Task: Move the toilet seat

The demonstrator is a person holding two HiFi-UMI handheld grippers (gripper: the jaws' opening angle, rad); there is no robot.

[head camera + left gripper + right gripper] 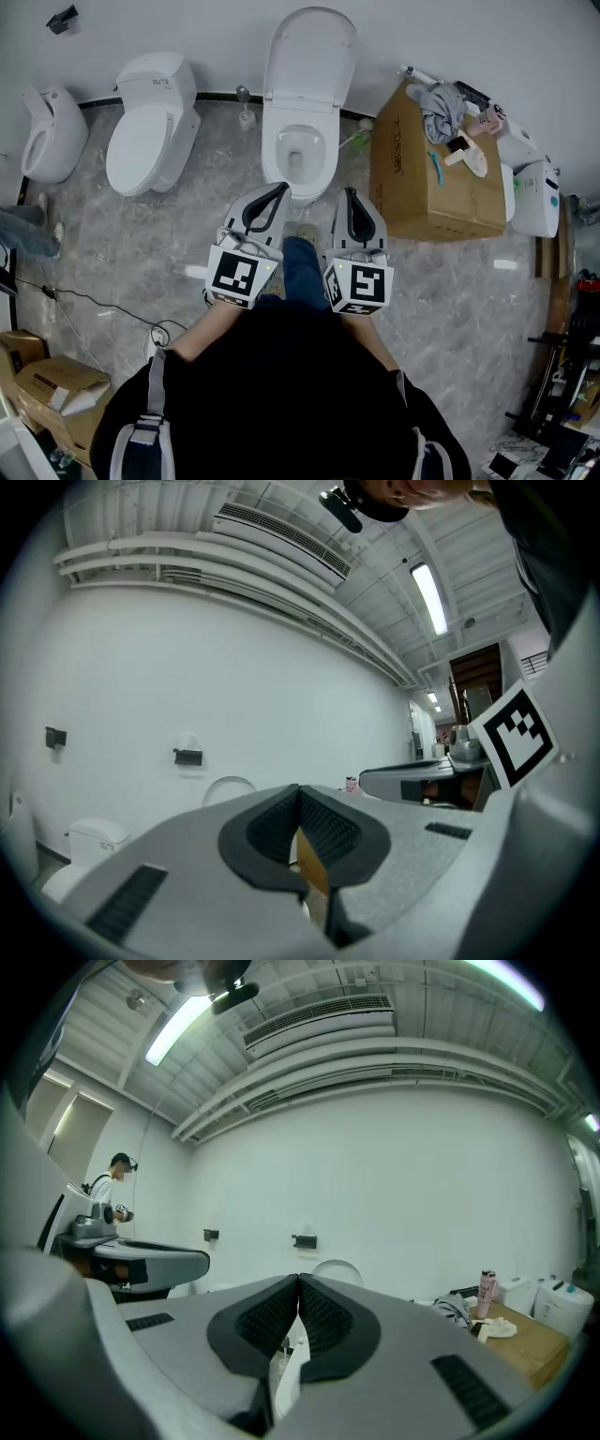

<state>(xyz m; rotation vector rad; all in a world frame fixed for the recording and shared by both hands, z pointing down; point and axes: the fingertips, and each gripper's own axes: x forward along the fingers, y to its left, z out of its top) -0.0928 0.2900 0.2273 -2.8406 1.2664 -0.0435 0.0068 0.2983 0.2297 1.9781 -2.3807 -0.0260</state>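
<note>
A white toilet (pixel 298 150) stands against the far wall in the head view, with its lid (pixel 310 54) raised upright and the bowl open. My left gripper (pixel 280 188) is shut and empty, its tips just short of the bowl's front rim on the left. My right gripper (pixel 349 193) is also shut with nothing in it, beside the rim's right front. In the left gripper view the shut gripper (pixel 298 790) points level at the wall, the lid (pixel 229 788) behind it. The right gripper (pixel 298 1280) shows the same, with the lid (pixel 338 1268) just beyond.
A second toilet (pixel 150 122) and a third fixture (pixel 52 131) stand to the left. A toilet brush (pixel 246 114) sits between the toilets. A cardboard box (pixel 422 183) with clothes on top stands close on the right. A cable (pixel 84 300) runs over the floor, lower left.
</note>
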